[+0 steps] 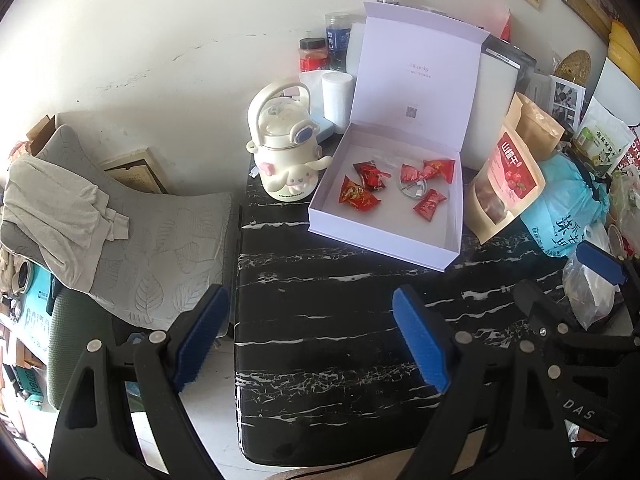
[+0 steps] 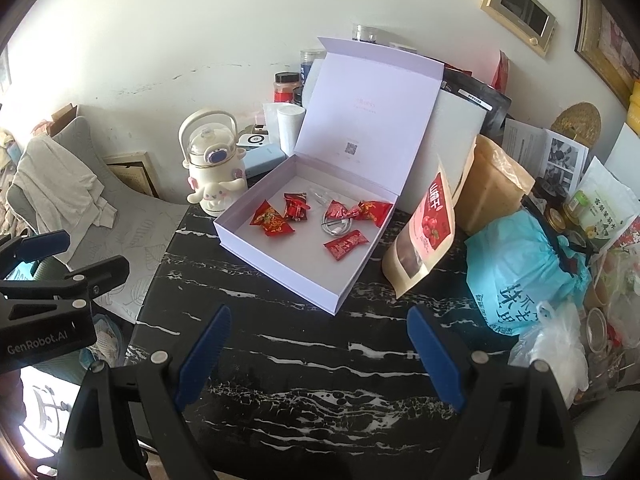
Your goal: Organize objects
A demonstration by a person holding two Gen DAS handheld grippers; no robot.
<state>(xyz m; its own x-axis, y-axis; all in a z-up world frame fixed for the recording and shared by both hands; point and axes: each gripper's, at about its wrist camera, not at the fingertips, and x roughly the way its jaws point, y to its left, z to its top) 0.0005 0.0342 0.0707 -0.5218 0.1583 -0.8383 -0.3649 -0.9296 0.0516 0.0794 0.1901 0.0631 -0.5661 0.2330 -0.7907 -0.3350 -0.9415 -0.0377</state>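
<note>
Bright daylight, washed-out wall, strong fisheye warp + dark corners, pics sharp.

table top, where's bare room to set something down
Bare dark marble table between the open box and the near edge. The right side is crowded: kraft pouch, blue bag, clear bags. The back, behind the box, holds jars and a kettle.

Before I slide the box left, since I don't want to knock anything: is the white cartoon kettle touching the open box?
Cannot tell. In the left wrist view the kettle overlaps the box corner; the right wrist view shows no clear gap either.
</note>
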